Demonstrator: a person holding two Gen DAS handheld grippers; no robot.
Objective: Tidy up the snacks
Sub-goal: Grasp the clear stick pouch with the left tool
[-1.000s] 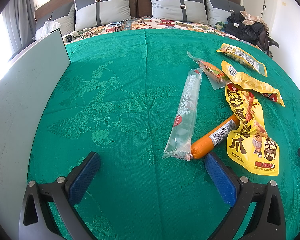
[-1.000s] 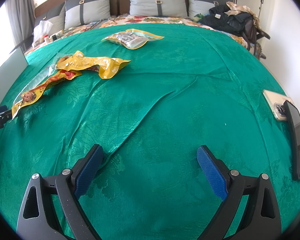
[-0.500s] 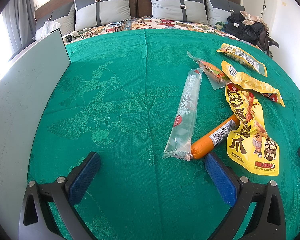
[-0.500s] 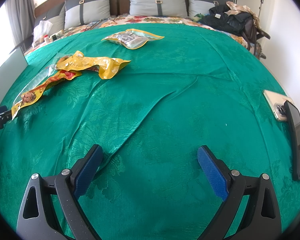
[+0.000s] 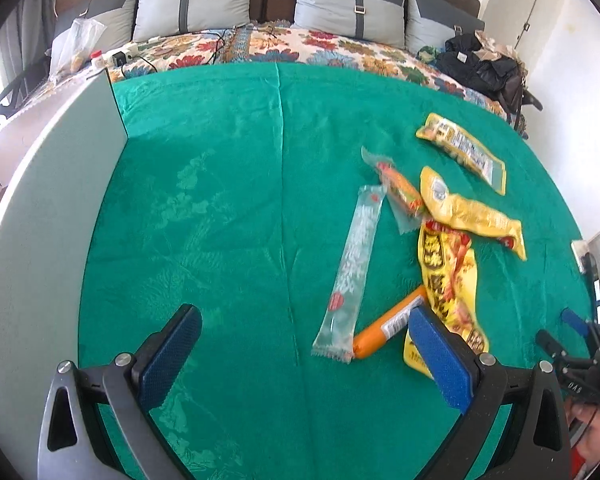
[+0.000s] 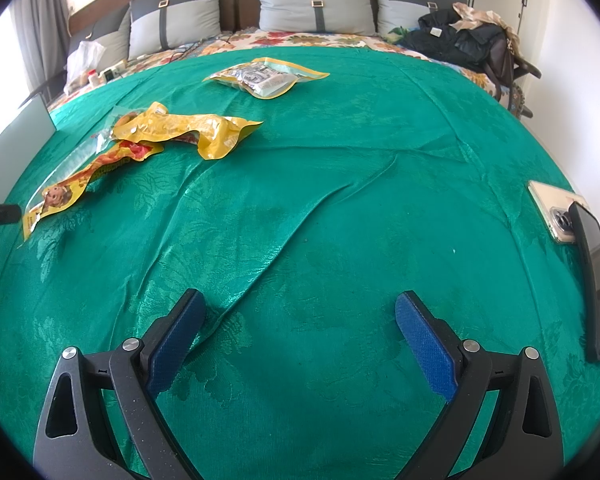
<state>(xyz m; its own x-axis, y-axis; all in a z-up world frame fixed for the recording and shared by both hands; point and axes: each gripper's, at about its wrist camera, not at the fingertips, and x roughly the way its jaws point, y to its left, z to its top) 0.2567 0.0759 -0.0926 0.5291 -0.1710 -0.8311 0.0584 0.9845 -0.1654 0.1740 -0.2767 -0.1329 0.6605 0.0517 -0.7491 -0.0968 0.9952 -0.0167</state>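
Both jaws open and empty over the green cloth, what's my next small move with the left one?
Probably ease the left gripper forward-right onto the orange sausage. It is the nearest snack, just ahead of the right finger, and it lies beside the clear packet.

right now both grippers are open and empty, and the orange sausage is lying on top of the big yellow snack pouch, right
Not quite. In the left wrist view the orange sausage lies under the edge of the big yellow snack pouch, not on top of it; its far end is hidden beneath the pouch. The rest holds: the left gripper and the right gripper are both open and empty.
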